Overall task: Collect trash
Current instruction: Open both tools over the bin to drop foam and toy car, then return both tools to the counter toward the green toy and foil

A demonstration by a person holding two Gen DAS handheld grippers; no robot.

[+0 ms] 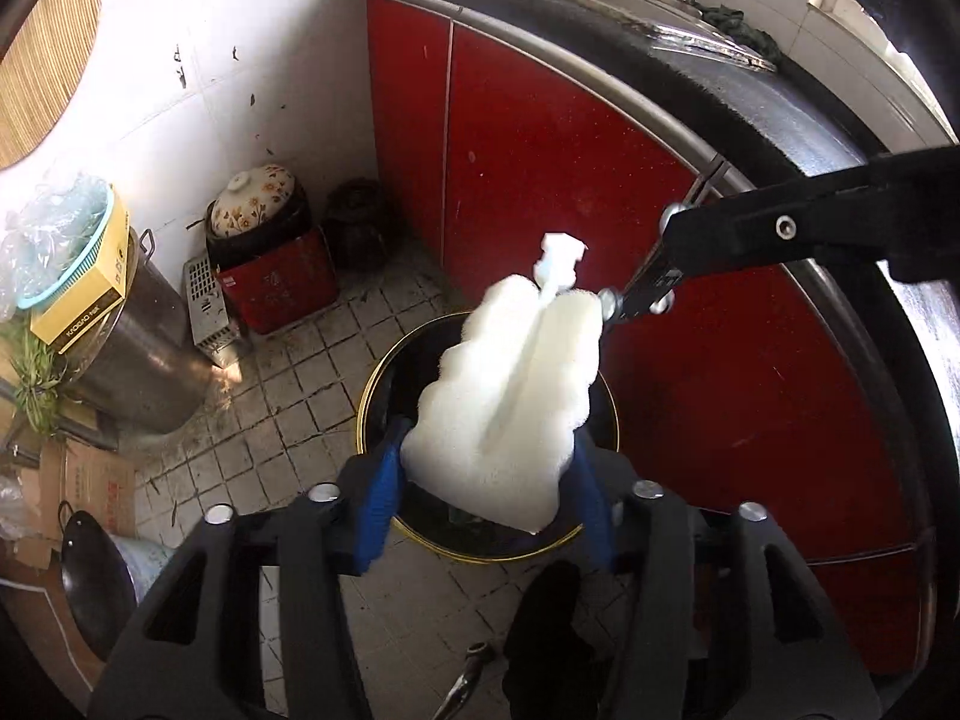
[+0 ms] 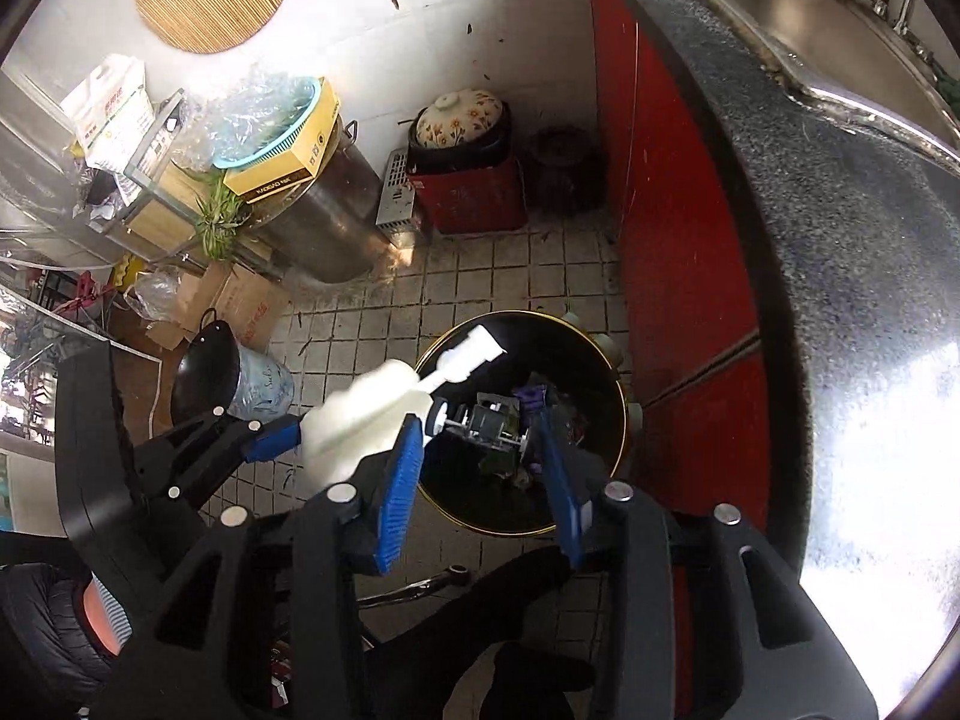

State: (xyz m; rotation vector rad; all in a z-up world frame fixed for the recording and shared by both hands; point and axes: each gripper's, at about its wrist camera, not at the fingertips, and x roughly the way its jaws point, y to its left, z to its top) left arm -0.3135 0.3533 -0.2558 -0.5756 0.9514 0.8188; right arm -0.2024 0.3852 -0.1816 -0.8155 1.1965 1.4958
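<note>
A white foam-wrapped piece with a white stem (image 1: 510, 396) is held between the blue pads of my left gripper (image 1: 489, 450), right above a black bin with a gold rim (image 1: 366, 408). It also shows in the right wrist view (image 2: 372, 414), with the left gripper (image 2: 294, 432) at its left end. My right gripper (image 2: 480, 420) is open over the bin (image 2: 621, 396); a small grey-and-white wheeled toy (image 2: 486, 420) shows between its blue fingers, whether held or lying in the bin I cannot tell. In the left wrist view the right gripper (image 1: 636, 300) reaches in beside the foam's top.
Red cabinet doors (image 1: 570, 192) under a dark stone counter (image 2: 852, 252) stand close on the right. A steel pot (image 2: 324, 228), a flowered lidded pot on a red box (image 2: 462, 168), cardboard (image 2: 240, 306) and a black wok (image 2: 204, 372) crowd the tiled floor at left.
</note>
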